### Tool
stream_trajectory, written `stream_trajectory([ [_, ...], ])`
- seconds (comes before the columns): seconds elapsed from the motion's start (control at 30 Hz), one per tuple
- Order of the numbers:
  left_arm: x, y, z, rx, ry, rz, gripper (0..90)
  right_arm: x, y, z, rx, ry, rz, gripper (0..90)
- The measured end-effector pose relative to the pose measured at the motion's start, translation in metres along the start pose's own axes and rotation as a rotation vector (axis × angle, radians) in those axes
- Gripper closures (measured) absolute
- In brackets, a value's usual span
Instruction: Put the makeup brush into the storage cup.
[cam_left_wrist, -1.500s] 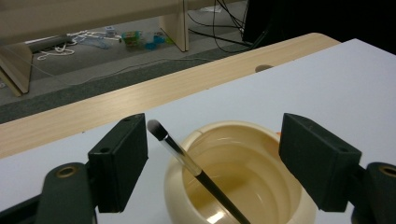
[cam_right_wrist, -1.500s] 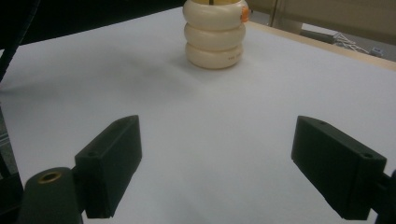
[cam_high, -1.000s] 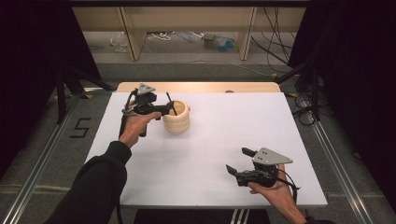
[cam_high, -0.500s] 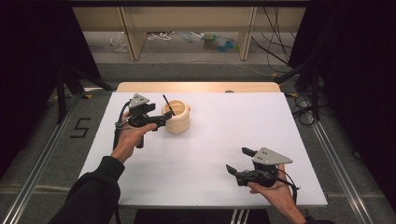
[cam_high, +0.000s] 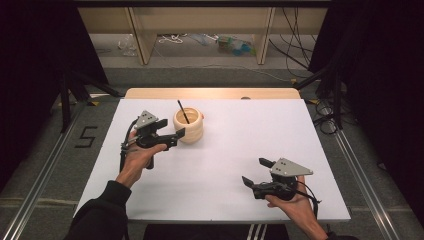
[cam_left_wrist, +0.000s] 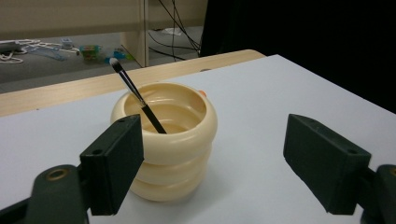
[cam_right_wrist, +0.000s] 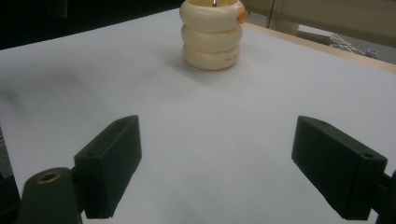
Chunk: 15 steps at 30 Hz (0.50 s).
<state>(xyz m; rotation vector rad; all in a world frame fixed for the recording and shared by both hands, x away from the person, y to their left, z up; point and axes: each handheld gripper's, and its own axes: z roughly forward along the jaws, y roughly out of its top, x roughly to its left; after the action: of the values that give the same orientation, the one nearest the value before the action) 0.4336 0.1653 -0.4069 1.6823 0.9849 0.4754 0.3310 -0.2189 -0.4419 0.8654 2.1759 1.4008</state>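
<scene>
Both grippers' jaws stand wide apart, gripping nothing; white table (cam_high: 225, 165) bears a cream ringed pot (cam_high: 188, 125); left gripper (cam_high: 169, 133) sits just beside the pot, right gripper (cam_high: 254, 172) well apart; a black brush (cam_left_wrist: 135, 94) leans inside; seemingly a pause; next likely needs closing on that thin handle.
</scene>
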Motion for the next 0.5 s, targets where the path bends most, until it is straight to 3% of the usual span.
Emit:
stream_trajectory([
  [0.27, -0.007, -0.010, -0.005, 0.001, -0.018, 0.016, 19.9, 0.001, 0.001, 0.001, -0.006, 0.002, -0.007, 16.6],
  [0.3, -0.009, -0.011, -0.005, 0.002, -0.022, 0.003, 19.9, 0.001, 0.001, 0.001, -0.006, 0.002, -0.007, 16.6],
  [0.5, -0.018, -0.016, -0.009, -0.004, -0.040, 0.027, 19.9, 0.001, 0.000, 0.001, -0.018, -0.002, -0.006, 16.6],
])
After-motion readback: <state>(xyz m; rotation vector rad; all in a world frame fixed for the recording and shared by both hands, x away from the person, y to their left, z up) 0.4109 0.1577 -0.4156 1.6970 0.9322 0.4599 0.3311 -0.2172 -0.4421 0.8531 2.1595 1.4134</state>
